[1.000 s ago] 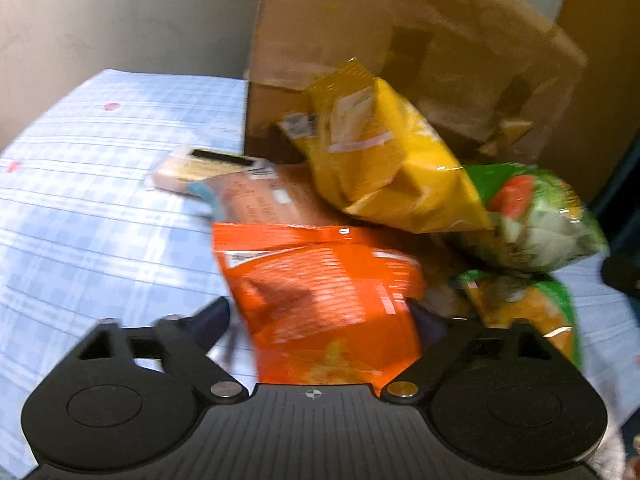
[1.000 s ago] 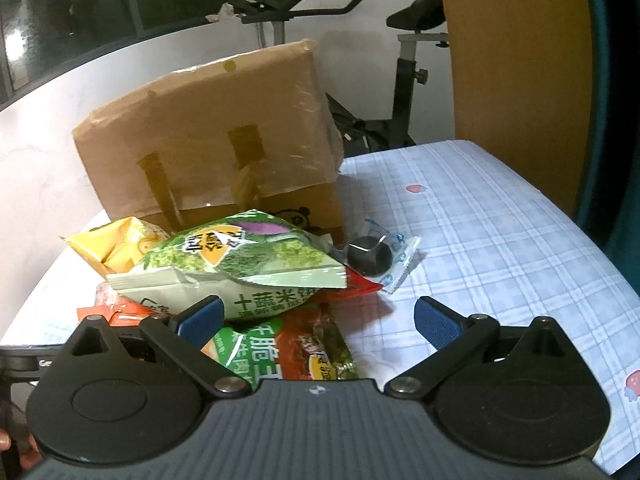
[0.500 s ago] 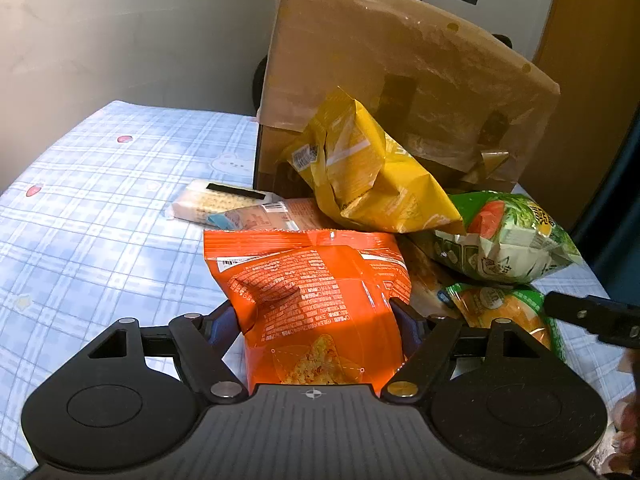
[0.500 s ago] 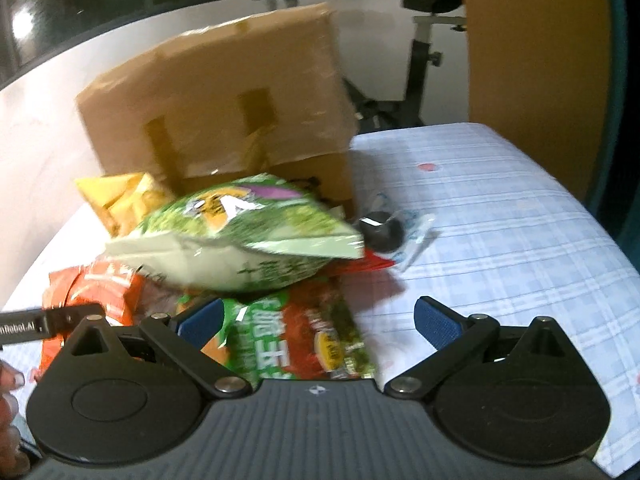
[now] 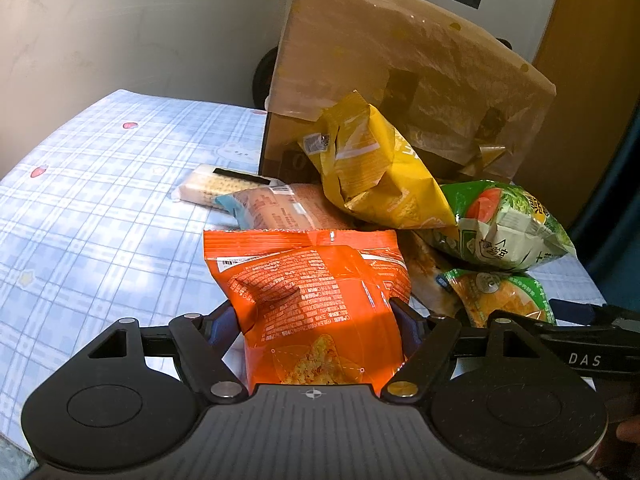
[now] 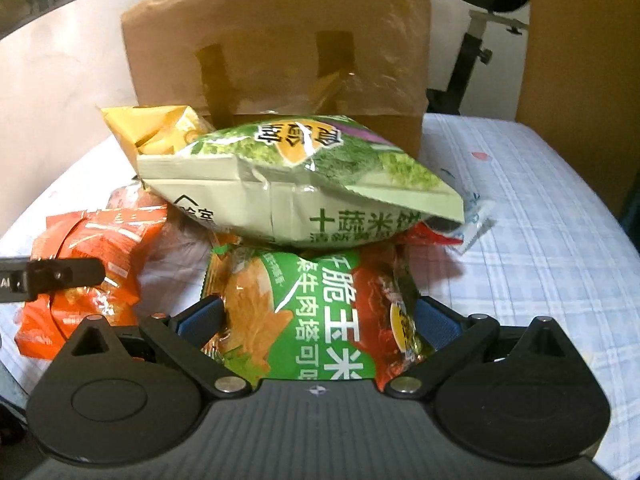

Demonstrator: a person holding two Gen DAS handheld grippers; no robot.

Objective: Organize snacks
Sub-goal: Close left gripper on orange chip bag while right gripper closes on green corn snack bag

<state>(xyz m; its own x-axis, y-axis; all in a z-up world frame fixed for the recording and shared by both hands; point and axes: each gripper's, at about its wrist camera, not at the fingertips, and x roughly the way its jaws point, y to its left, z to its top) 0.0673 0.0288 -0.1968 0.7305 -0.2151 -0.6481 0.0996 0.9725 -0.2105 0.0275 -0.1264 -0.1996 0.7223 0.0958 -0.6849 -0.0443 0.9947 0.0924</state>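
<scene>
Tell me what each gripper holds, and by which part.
Left gripper: orange snack bag, clamped across its near end. Right gripper: jaws straddle the green corn-chip bag; grip cannot be told.

Dim room with a checked desk and pale walls

A blue-and-white checked cloth point(image 5: 92, 216) dotted with small red hearts covers the desk. Behind it stands a plain pale wall point(image 5: 132, 28). A wooden panel point(image 6: 580, 44) rises at the right, and an exercise bike point(image 6: 486, 12) stands against the far wall.
</scene>
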